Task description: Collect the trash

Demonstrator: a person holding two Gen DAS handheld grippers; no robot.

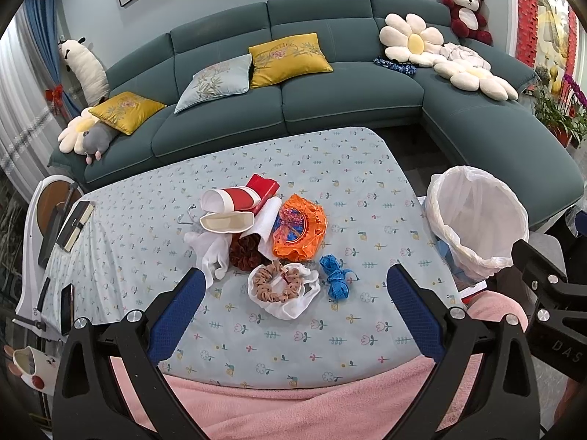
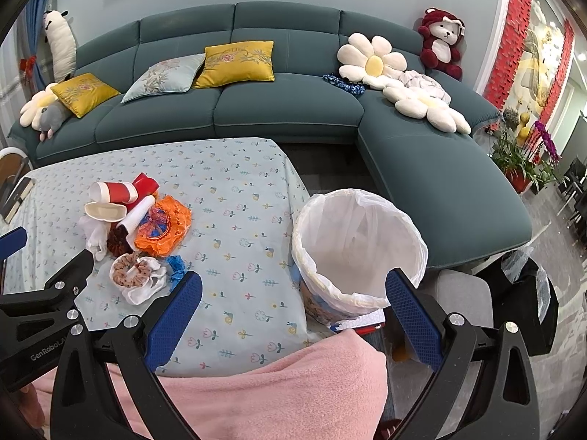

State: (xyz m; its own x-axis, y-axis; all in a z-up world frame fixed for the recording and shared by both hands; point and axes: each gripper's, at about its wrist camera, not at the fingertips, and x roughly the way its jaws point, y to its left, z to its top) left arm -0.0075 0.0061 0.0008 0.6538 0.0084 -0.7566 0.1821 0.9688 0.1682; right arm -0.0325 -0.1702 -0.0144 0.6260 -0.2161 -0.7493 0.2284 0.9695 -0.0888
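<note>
A heap of litter lies mid-table: red-and-white paper cups [image 1: 229, 201] [image 2: 112, 192], a red box [image 1: 262, 187], an orange wrapper [image 1: 299, 233] [image 2: 163, 227], white tissue [image 1: 211, 256], a brown scrunchie [image 1: 277, 282] [image 2: 128, 273] on white cloth, and a crumpled blue scrap [image 1: 335, 277] [image 2: 176, 267]. A white-lined bin [image 1: 477, 220] [image 2: 357, 249] stands at the table's right edge. My left gripper [image 1: 293, 289] is open, just short of the scrunchie. My right gripper [image 2: 293, 297] is open between the table corner and the bin, holding nothing.
The table [image 1: 348, 168] has a floral light-blue cloth. A notebook [image 1: 75, 225] and a phone [image 1: 66, 308] lie at its left side. A pink blanket [image 1: 293, 403] covers the near edge. A teal sofa [image 1: 348, 91] with cushions stands behind, potted plants [image 2: 524, 161] at far right.
</note>
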